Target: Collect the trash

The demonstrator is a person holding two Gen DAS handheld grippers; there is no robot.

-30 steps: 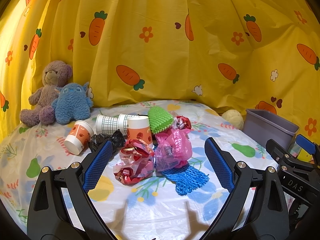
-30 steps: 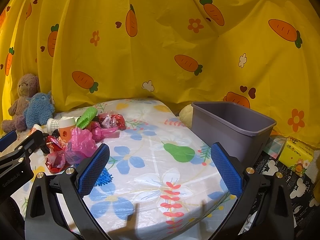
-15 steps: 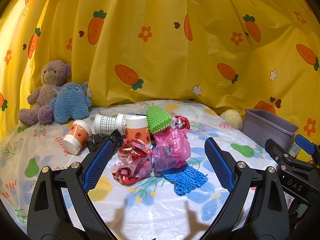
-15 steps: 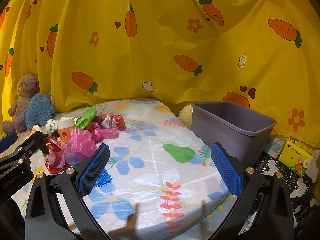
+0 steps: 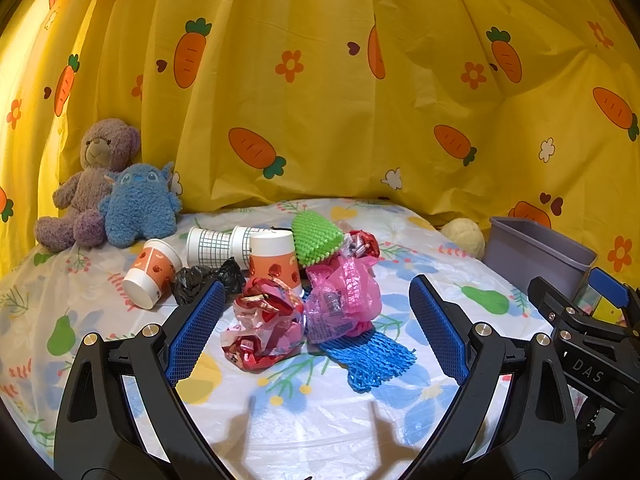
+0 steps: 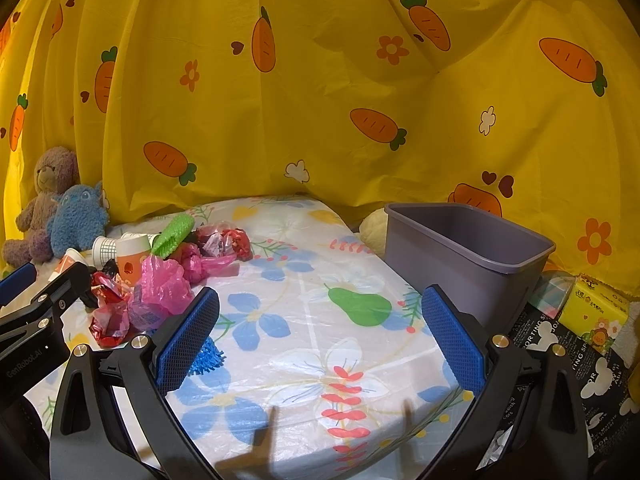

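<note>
Trash pile (image 5: 308,292) heaped on floral tablecloth (image 6: 320,320), before carrot-print curtain (image 5: 320,100).
Flanked by teddy bear (image 5: 86,184) and grey bin (image 6: 468,256); left gripper (image 5: 316,332) and right gripper (image 6: 320,340) spread wide, empty.

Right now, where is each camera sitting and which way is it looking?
Left wrist view: sits on the left gripper, facing the trash pile and curtain; its own open blue fingers show, plus the right gripper at the right edge.
Right wrist view: sits on the right gripper, facing the table and grey bin; its open fingers show, plus the left gripper at the left edge.
Both share the trash pile, bin, curtain and plush toys.
</note>
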